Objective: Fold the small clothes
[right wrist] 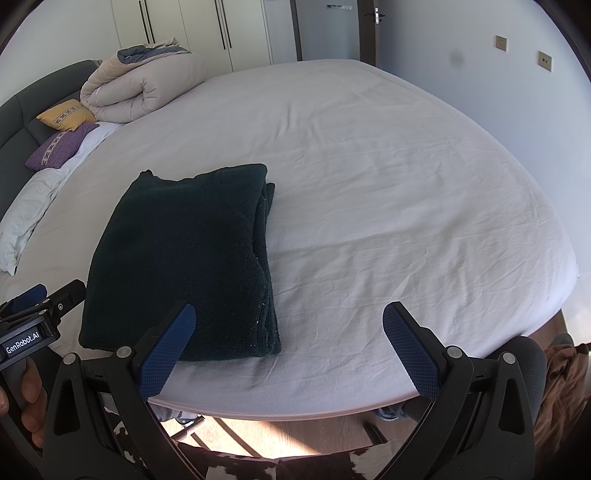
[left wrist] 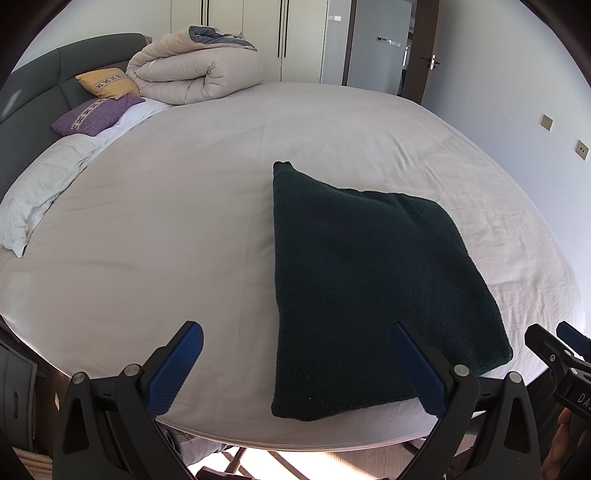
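Note:
A dark green knitted garment [left wrist: 362,288] lies folded into a flat rectangle on the white bed sheet [left wrist: 166,229] near the front edge. It also shows in the right wrist view [right wrist: 184,258], with stacked layers along its right side. My left gripper [left wrist: 295,343] is open and empty, held just short of the garment's near left corner. My right gripper [right wrist: 288,325] is open and empty, above the garment's near right corner. Each gripper shows at the edge of the other's view.
A rolled beige duvet [left wrist: 192,70], a yellow cushion [left wrist: 107,83], a purple cushion [left wrist: 94,116] and a white pillow [left wrist: 37,192] lie at the head of the bed. White wardrobes [left wrist: 280,33] stand behind. The bed's front edge [right wrist: 295,410] is close below me.

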{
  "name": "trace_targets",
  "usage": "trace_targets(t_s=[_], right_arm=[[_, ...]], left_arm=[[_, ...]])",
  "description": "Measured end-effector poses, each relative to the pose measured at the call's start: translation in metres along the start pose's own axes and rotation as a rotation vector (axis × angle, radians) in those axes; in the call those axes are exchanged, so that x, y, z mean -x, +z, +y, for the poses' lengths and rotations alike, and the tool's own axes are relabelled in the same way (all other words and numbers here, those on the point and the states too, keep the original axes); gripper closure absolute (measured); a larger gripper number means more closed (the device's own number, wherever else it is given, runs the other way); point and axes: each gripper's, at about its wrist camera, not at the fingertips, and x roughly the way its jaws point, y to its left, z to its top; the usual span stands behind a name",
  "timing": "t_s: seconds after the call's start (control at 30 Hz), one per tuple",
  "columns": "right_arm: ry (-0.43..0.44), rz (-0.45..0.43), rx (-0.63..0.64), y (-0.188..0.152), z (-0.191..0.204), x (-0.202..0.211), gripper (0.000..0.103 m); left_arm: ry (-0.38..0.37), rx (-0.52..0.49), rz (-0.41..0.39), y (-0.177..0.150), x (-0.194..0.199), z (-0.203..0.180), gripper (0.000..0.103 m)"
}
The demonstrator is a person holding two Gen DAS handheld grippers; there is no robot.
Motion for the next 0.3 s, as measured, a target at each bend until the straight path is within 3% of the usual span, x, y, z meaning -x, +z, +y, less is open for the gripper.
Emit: trace_targets(t_s=[0.3], right_arm=[[0.004,0.006,-0.004,0.0011,-0.0006,-0.0027,0.0]], left_arm=[[0.029,-0.011,-0.006,-0.0011,-0.0006,0.0005,0.0]])
